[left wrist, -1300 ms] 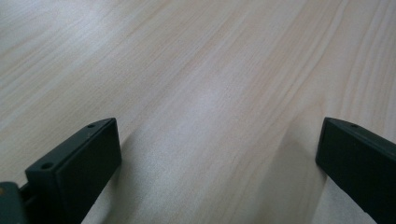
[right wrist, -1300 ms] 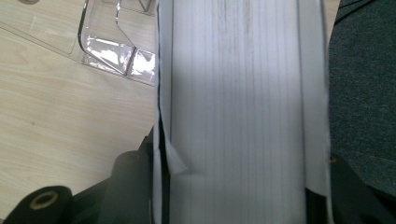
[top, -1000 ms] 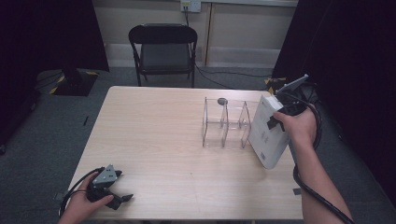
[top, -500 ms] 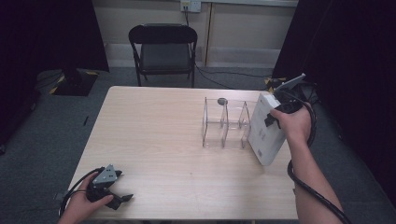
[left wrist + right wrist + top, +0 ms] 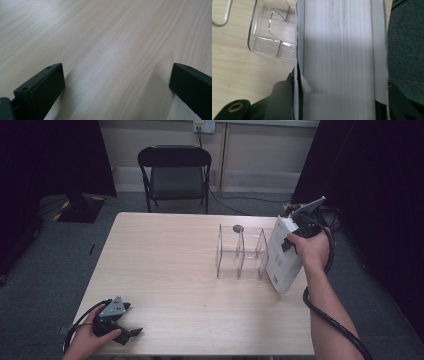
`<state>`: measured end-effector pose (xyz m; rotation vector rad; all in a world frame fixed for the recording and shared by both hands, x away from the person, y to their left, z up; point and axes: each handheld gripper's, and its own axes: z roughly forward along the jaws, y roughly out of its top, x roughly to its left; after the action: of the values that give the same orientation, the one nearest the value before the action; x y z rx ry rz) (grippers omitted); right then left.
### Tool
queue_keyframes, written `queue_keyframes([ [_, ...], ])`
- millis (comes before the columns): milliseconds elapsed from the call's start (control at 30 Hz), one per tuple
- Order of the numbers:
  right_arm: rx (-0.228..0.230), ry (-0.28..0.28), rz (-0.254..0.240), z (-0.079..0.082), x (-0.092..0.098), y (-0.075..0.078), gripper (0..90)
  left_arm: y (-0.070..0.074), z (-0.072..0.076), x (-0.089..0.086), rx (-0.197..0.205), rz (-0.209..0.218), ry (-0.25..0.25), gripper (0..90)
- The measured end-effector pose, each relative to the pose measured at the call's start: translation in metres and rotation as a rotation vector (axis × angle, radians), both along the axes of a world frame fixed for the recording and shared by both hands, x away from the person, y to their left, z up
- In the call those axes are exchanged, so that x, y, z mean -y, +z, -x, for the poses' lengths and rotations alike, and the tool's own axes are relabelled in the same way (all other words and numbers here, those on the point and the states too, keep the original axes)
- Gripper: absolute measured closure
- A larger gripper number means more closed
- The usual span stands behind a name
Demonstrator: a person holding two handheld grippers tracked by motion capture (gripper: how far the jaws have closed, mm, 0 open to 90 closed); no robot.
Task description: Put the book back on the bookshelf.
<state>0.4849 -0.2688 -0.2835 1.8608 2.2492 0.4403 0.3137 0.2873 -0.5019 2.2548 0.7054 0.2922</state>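
Your right hand-held gripper (image 5: pixel 294 236) is clamped on a thick white book (image 5: pixel 283 255), jaws pressed against its two covers. In the right gripper view you look down the page edges (image 5: pixel 342 50) with a black jaw on either side. The book hangs tilted, top end up by your right hand-held gripper and lower corner down close to the worktop (image 5: pixel 170 270); whether that corner touches I cannot tell. It sits at the right end of the clear plastic file rack (image 5: pixel 241 252), just beside the rack's outermost divider.

The step in hand looks like the approach: the book is carried and lined up, not yet slotted. In the right gripper view the rack's compartments (image 5: pixel 269 32) lie to the left of the jaws and slightly ahead, so the next move likely calls for lifting the lower edge above the dividers, shifting the book sideways toward the rack, and straightening it upright so its spine runs parallel to the slots before you lower it. Keep the clamp firm (a heavy book held at one end wants to swing), and watch that the corner does not catch a divider and push the light rack along the worktop.

Your left hand-held gripper (image 5: pixel 122 332) rests at the near left corner of the worktop, well apart from the rack, jaws spread wide with nothing between them; the left gripper view shows bare wood (image 5: pixel 105 50) ahead. It could come over to steady the rack.
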Motion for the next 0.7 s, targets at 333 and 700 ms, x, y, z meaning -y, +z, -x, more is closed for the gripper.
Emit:
queue_keyframes([
  [333, 0.007, -0.008, 0.015, -0.006, -0.004, -0.002, 53.1, 0.0, 0.0, 0.0, 0.0, 0.0, 0.001, 0.0],
  [700, 0.01, -0.017, 0.021, -0.012, -0.006, -0.003, 53.1, 0.0, 0.0, 0.0, 0.0, 0.001, 0.002, 0.0],
])
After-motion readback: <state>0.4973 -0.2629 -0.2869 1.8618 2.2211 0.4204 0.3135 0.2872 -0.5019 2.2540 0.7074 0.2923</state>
